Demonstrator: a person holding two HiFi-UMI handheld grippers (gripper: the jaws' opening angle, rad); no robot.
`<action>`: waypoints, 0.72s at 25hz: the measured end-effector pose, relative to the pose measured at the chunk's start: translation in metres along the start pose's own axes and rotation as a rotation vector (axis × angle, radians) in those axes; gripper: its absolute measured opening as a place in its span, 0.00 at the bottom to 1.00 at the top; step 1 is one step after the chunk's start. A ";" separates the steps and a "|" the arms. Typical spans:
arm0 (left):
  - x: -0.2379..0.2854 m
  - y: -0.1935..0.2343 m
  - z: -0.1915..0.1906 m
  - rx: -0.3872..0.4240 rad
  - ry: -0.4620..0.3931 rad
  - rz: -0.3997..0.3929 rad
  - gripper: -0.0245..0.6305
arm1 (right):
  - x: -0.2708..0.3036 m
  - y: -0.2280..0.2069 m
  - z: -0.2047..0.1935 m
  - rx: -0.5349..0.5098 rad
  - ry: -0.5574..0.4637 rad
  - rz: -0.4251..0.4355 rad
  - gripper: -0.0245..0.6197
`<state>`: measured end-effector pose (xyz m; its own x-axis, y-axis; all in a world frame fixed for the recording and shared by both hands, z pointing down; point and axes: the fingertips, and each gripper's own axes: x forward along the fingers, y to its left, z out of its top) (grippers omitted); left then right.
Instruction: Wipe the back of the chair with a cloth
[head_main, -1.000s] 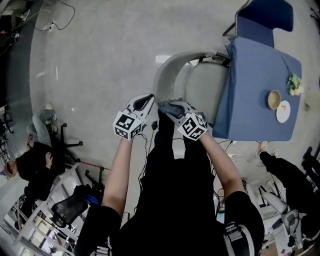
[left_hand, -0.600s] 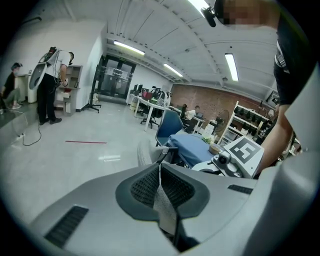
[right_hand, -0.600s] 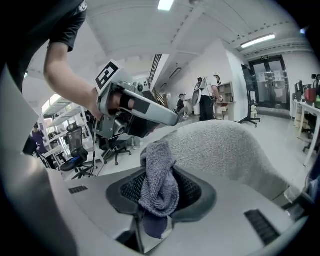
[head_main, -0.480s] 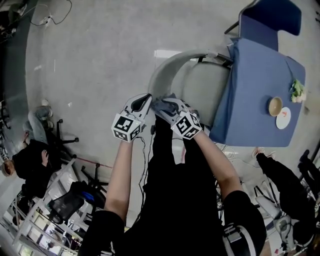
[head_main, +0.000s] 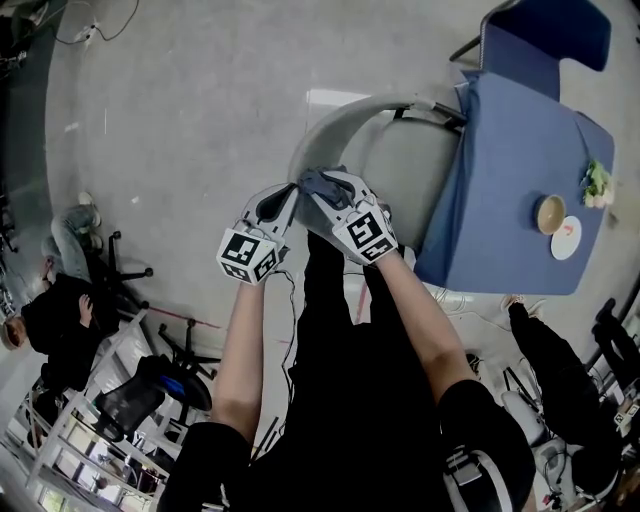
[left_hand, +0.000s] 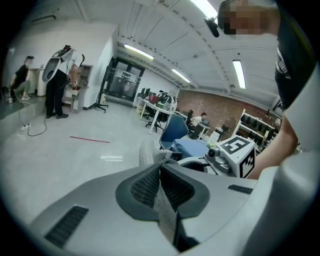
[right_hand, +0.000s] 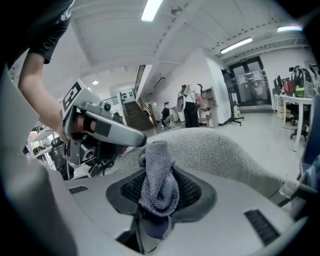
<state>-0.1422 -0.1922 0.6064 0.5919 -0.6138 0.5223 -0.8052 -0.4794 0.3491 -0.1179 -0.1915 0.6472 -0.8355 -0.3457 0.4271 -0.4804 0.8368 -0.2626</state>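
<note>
Head and gripper views, wiping step about to start. The right gripper (right_hand: 159, 181) is clamped on a bunched grey cloth (right_hand: 157, 162), which stands up out of its jaws just before the grey chair back (right_hand: 220, 150). The left gripper (left_hand: 161, 165) has its jaws drawn together, seemingly on a thin strip of the same cloth, and its tip meets the top of the bundle. In the head view both tips converge at the near, left end of the curved back (head_main: 335, 125). Whether cloth and fabric already touch cannot be told. The blue table (head_main: 520, 180) stands just beyond the chair. To wipe well, the bundle probably wants pressing flat to the back and drawing along the curve in overlapping passes. The right clamp should stay firm so that the cloth does not drag out, and the left gripper should either spread the cloth or let go so that it does not fight the stroke. Compared with a second ago, both grippers have moved up toward the rim. The right one has swung leftward, closing the gap between the two.
</note>
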 end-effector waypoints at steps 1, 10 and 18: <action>0.001 0.000 0.000 -0.001 0.000 0.001 0.08 | 0.001 -0.002 0.000 0.006 -0.004 -0.001 0.27; 0.003 0.002 -0.002 -0.014 -0.023 0.013 0.08 | 0.003 -0.053 0.009 0.062 -0.051 -0.104 0.27; 0.005 0.002 -0.004 -0.028 -0.035 0.015 0.08 | 0.003 -0.099 0.008 0.055 -0.059 -0.168 0.27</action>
<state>-0.1408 -0.1934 0.6127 0.5803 -0.6425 0.5004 -0.8144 -0.4527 0.3630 -0.0749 -0.2787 0.6671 -0.7559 -0.5038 0.4181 -0.6268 0.7415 -0.2396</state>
